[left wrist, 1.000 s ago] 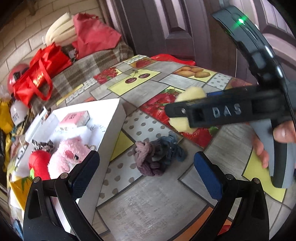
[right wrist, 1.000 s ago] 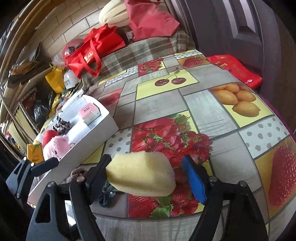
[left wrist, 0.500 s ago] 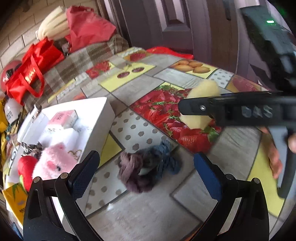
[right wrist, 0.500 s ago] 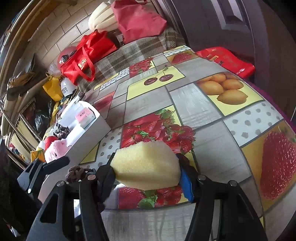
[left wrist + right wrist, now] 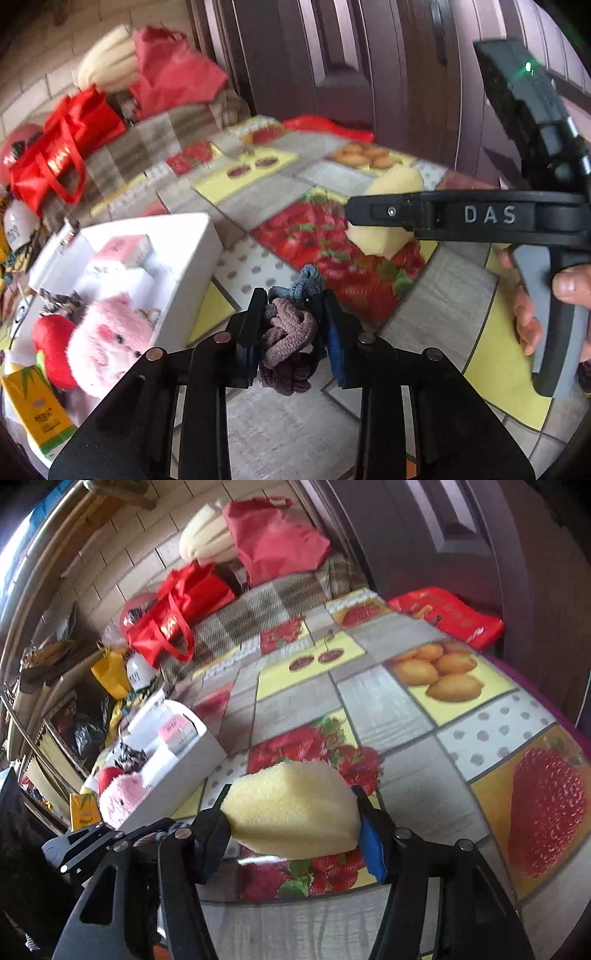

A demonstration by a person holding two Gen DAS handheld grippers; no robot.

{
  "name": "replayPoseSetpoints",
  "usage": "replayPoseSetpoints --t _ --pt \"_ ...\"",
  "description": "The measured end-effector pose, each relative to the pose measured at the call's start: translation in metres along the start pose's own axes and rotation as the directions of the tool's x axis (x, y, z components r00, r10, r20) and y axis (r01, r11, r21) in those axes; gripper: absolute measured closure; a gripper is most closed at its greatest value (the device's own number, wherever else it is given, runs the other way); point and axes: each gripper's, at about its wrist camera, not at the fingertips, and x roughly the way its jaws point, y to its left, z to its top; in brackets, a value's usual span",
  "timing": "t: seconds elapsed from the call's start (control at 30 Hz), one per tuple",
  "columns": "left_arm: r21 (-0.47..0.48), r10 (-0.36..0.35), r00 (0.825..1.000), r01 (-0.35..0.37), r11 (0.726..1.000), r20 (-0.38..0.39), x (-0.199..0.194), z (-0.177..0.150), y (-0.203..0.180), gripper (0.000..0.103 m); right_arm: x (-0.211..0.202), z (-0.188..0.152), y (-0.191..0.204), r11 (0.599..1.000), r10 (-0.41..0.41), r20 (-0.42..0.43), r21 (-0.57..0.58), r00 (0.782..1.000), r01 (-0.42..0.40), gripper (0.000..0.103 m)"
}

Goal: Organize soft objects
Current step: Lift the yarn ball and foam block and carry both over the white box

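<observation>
The pink plush toy [image 5: 98, 339] is already in the white box [image 5: 192, 258]. Beside the box, the left gripper [image 5: 291, 343] jaws squeeze the hair ties [image 5: 288, 332]. The right gripper [image 5: 295, 823] jaws hold the yellow sponge [image 5: 295, 808]. Both still need boxing.

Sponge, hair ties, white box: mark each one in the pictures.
sponge [image 5: 295, 808], right wrist view, middle of its yellow face.
hair ties [image 5: 286, 332], left wrist view, on the mauve loops.
white box [image 5: 192, 273], left wrist view, its near side wall.
</observation>
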Motion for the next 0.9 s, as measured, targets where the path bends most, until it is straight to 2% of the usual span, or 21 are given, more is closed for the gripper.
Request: replayPoseSetpoints --t 0.1,0.2,0.37,0.57,0.73,0.9 --pt "-0.027 0.011 0.996 -0.009 1.000 0.083 -0.017 -0.002 0.005 0.074 -0.009 0.000 0.009 0.999 -0.006 0.061 -0.036 0.998 0.009 0.042" --pt "-0.081 0.036 0.983 -0.022 0.996 0.181 -0.037 -0.007 0.014 0.074 -0.019 -0.002 0.020 0.996 -0.012 0.129 -0.083 0.992 0.023 0.042" --pt "-0.146 0.076 0.960 -0.037 0.989 0.268 -0.058 -0.012 0.024 0.074 -0.033 -0.007 0.036 0.987 -0.020 0.228 -0.149 0.974 0.055 0.042" --pt "-0.146 0.103 0.946 -0.060 0.987 0.307 -0.073 -0.019 0.022 0.074 -0.041 -0.014 0.056 0.964 -0.038 0.309 -0.241 0.950 0.116 0.042" --pt "-0.148 0.112 0.941 -0.067 0.987 0.320 -0.082 -0.028 0.024 0.074 -0.040 -0.018 0.065 0.954 -0.030 0.316 -0.275 0.948 0.121 0.042" --pt "-0.192 0.119 0.941 -0.059 0.980 0.317 -0.086 -0.032 0.033 0.074 -0.039 -0.023 0.073 0.947 -0.022 0.317 -0.296 0.948 0.121 0.042"
